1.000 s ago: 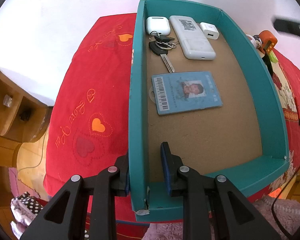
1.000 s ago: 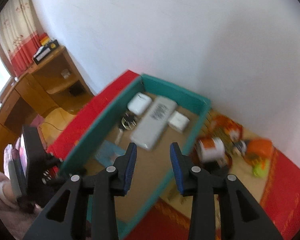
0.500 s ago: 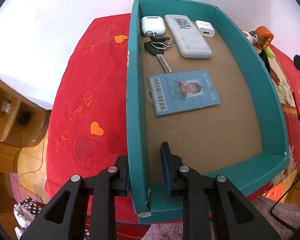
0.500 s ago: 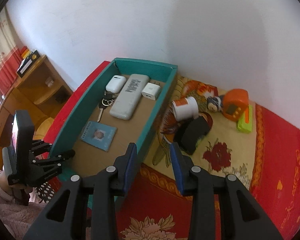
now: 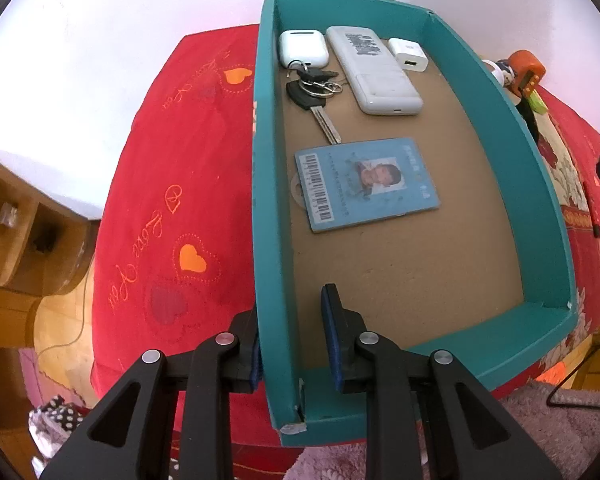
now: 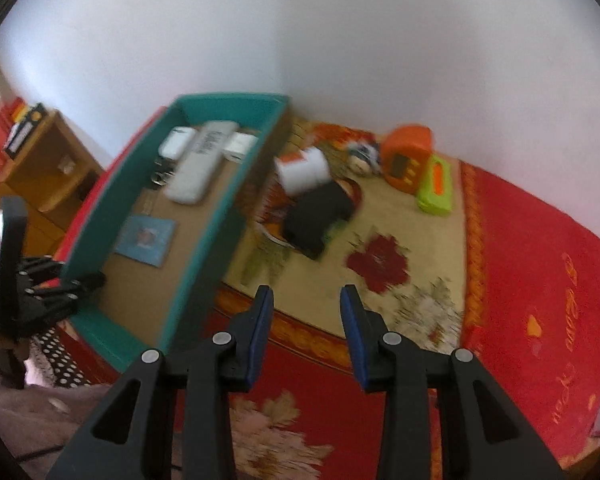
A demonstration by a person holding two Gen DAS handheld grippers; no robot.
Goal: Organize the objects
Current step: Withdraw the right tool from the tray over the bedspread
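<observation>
A teal box (image 5: 268,200) lies on the red bedspread. It holds a white earbud case (image 5: 303,48), a white remote (image 5: 376,70), a white charger (image 5: 408,54), keys (image 5: 312,92) and a blue ID card (image 5: 366,182). My left gripper (image 5: 292,340) is shut on the box's left wall near the front corner, one finger outside and one inside. My right gripper (image 6: 306,312) hangs open over the floral cloth right of the box (image 6: 204,264), with nothing between its fingers. Beyond it lie a white and orange cup (image 6: 302,170), a black object (image 6: 320,214), an orange clock toy (image 6: 406,158) and a green case (image 6: 436,186).
A small figurine (image 6: 362,154) sits beside the orange toy. The white wall runs close behind the box. A wooden shelf unit (image 5: 16,232) stands off the bed's left edge. A pink fluffy fabric (image 5: 540,440) lies at the near edge.
The right gripper has swung from above the box to the right, over the floral cloth, and come lower. The left gripper has kept its grip on the box wall.
</observation>
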